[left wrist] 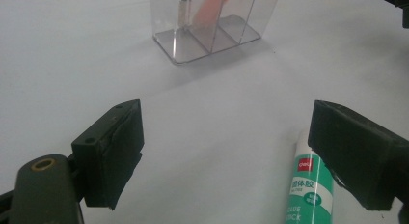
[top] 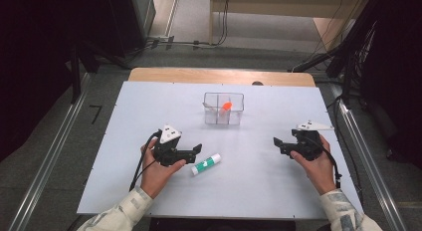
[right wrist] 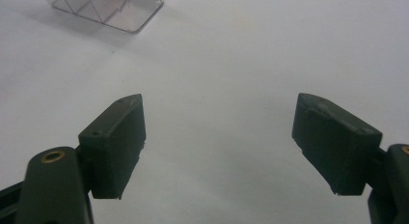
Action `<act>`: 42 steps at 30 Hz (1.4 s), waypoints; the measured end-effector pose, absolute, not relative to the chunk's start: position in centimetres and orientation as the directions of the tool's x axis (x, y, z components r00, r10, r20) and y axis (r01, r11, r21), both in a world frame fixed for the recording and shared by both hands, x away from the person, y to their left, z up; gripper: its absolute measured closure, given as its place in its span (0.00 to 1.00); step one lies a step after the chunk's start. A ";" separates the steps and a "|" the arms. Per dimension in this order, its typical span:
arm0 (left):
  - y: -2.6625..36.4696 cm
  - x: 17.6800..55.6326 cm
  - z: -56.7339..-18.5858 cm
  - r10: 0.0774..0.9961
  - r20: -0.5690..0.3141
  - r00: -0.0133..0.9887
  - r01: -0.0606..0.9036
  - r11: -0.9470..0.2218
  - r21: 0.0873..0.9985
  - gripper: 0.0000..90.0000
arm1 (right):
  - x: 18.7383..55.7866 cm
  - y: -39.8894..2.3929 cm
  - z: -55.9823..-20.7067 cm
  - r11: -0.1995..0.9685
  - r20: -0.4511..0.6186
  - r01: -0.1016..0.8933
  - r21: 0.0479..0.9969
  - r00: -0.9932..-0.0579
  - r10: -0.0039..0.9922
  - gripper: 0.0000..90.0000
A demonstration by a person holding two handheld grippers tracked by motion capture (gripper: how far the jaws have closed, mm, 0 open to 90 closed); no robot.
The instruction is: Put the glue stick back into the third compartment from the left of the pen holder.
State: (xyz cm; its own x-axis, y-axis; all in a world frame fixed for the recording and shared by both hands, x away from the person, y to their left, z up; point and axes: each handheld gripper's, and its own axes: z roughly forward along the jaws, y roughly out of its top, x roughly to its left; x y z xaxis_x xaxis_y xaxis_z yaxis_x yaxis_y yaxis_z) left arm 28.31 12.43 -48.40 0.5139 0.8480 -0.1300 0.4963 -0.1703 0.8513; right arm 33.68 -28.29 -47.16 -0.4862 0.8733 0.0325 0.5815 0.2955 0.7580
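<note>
Your two grippers, left gripper (top: 195, 150) and right gripper (top: 276, 142), are matte black; each carries a grey three-cornered plate behind its jaws, a trailing black cable, brass-ringed holes. Your sleeves (top: 125, 211) are pale camouflage.

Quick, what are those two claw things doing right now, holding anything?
Left gripper: open, holding nothing; the glue stick lies on the table by one jaw.
Right gripper: open, holding nothing.

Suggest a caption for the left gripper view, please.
Open left gripper beside a glue stick on the white table, facing a clear organizer.
</note>
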 end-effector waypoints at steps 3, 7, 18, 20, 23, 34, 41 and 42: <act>12.2 28.3 -48.5 0.843 -0.131 0.522 0.497 -0.176 0.850 0.15 | 33.7 -28.4 -47.2 0.298 0.031 0.584 0.755 -0.486 0.873 0.20; 11.6 28.2 -48.8 0.835 -0.128 0.536 0.497 -0.189 0.847 0.15 | 33.6 -28.5 -47.2 0.297 0.031 0.585 0.755 -0.485 0.874 0.20; 10.4 28.0 -49.4 0.813 -0.116 0.570 0.494 -0.226 0.839 0.15 | 33.7 -28.3 -47.4 0.301 0.031 0.588 0.751 -0.486 0.873 0.20; 10.1 28.0 -49.6 0.809 -0.115 0.577 0.496 -0.235 0.836 0.15 | 33.7 -28.4 -47.4 0.300 0.031 0.588 0.751 -0.486 0.873 0.20; 9.8 28.0 -49.8 0.804 -0.111 0.585 0.495 -0.245 0.834 0.15 | 33.7 -28.4 -47.3 0.299 0.030 0.589 0.751 -0.483 0.875 0.19; 8.8 27.9 -50.4 0.793 -0.093 0.602 0.486 -0.272 0.831 0.15 | 33.7 -28.5 -47.4 0.295 0.034 0.589 0.753 -0.481 0.876 0.19; 8.3 27.9 -50.8 0.783 -0.087 0.617 0.476 -0.282 0.833 0.16 | 33.7 -28.6 -47.3 0.291 0.037 0.590 0.753 -0.479 0.877 0.19; 8.2 27.9 -50.9 0.782 -0.087 0.617 0.477 -0.284 0.832 0.16 | 33.7 -28.6 -47.4 0.291 0.037 0.591 0.753 -0.479 0.877 0.19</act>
